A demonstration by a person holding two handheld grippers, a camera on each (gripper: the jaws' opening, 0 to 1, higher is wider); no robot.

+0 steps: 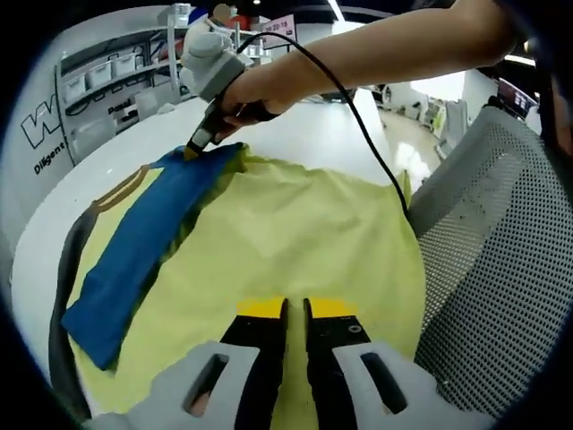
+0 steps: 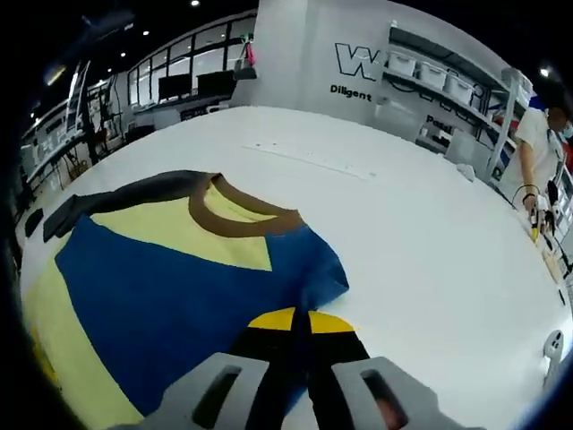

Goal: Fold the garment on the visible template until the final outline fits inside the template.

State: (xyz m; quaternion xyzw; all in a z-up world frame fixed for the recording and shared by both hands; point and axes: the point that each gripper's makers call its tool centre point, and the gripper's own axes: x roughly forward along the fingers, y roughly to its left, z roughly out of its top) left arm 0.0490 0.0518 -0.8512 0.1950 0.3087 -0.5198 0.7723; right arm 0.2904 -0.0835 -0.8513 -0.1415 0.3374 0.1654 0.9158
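- The T-shirt [image 1: 286, 233] lies spread on the white table [image 1: 295, 134] — pale yellow body, with a blue panel [image 1: 134, 260] folded over along one side.
- In the left gripper view, the left gripper [image 1: 295, 309] hovers over the yellow cloth, its fingers [image 1: 260, 309] drawn almost together with just a narrow slit between them; nothing shows between them.
- Across the shirt, the right gripper [image 1: 192, 150] comes in held by a person's hand [image 1: 255, 94], its tip pressed on the far corner of the blue panel.
- In the right gripper view, the fingers [image 2: 269, 321] are clamped tight on the blue fabric's edge [image 2: 309, 287] — the brown collar [image 2: 246, 219] sits just beyond.
- A mesh chair back [image 1: 501, 260] stands beside the table.
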